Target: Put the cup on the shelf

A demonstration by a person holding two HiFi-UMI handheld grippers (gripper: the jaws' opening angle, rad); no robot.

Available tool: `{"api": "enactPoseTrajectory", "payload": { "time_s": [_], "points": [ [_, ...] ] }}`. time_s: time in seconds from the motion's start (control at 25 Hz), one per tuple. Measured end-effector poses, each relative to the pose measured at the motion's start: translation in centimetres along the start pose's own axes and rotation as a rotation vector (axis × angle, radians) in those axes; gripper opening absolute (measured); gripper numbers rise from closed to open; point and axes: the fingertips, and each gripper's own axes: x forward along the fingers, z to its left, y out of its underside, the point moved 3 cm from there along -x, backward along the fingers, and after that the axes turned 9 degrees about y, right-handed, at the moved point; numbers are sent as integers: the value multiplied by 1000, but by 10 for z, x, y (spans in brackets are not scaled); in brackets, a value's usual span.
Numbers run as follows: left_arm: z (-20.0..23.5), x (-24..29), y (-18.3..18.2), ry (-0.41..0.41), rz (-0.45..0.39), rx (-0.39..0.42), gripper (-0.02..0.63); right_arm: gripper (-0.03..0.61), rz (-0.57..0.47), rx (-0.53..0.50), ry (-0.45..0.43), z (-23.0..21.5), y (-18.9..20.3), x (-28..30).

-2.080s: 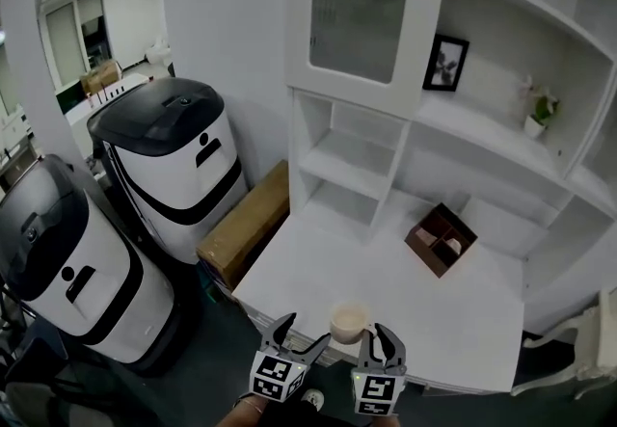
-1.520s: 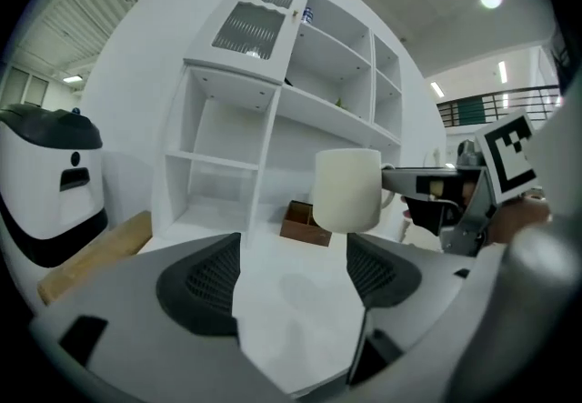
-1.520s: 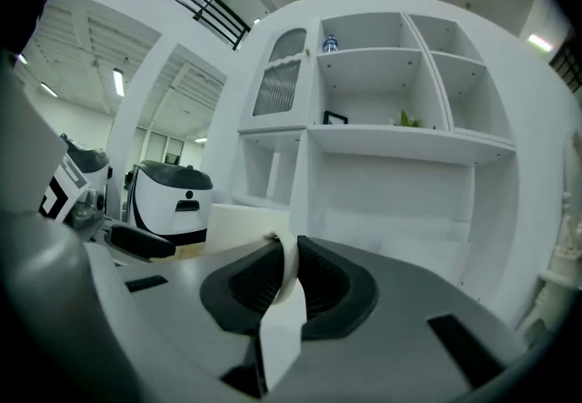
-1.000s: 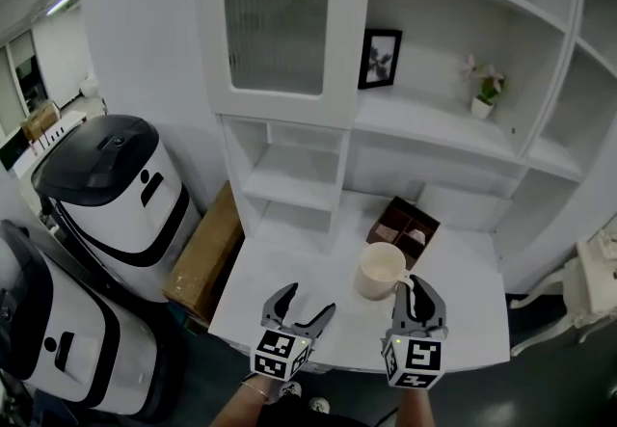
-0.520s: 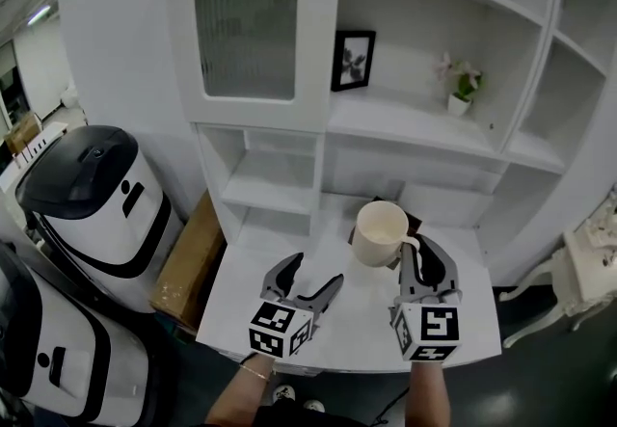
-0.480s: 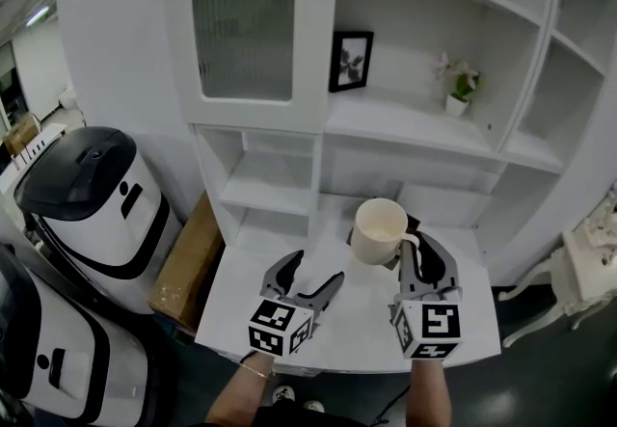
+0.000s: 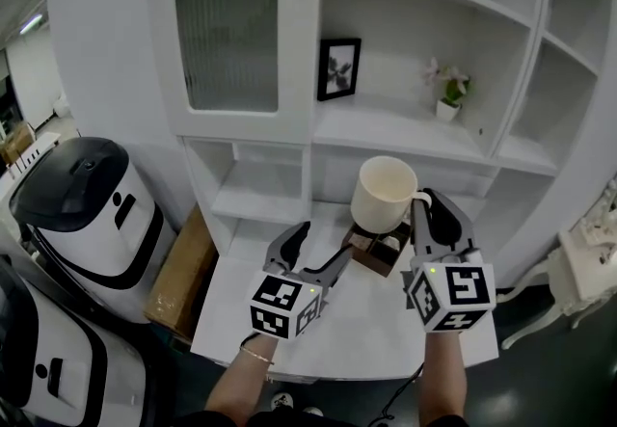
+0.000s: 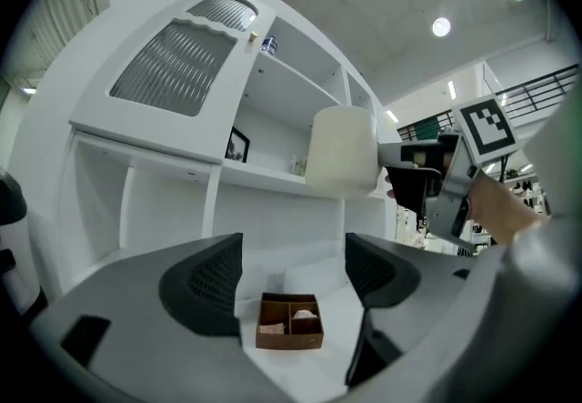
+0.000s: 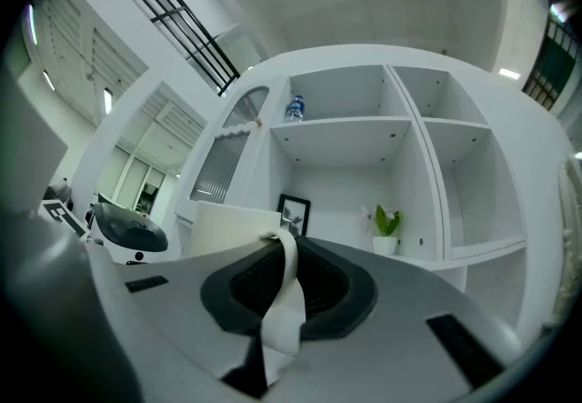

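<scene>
The right gripper [image 7: 431, 215] fingers pinch the cup [image 7: 384, 194] by its handle (left gripper [image 7: 323, 244] fingers wide, empty).

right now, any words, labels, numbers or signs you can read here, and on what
No text here can be read as words or numbers.
left marker cube and right marker cube: black-and-white square patterns, no letters.
bottle on the top shelf: label too small to read.
framed picture: no lettering visible.
machine: black shapes only, no words.
cup: plain, no print seen.
</scene>
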Motion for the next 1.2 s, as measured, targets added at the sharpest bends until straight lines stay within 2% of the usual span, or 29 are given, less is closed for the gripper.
{"api": "enactPoseTrajectory", "payload": {
  "time_s": [0.44,0.68,0.88,1.2],
  "points": [
    [8,38,-47,38,-11,25,337,31,-35,-60,45,-24,-46,61],
    [18,48,-53,49,-11,-24,336,31,-44,-55,67,-32,-67,102],
    [35,51,-51,25,9,-29,334,31,-29,-37,99,-40,-65,137],
    [58,53,-41,-7,37,-52,333,31,-6,-69,169,-48,-48,184]
  ]
}}
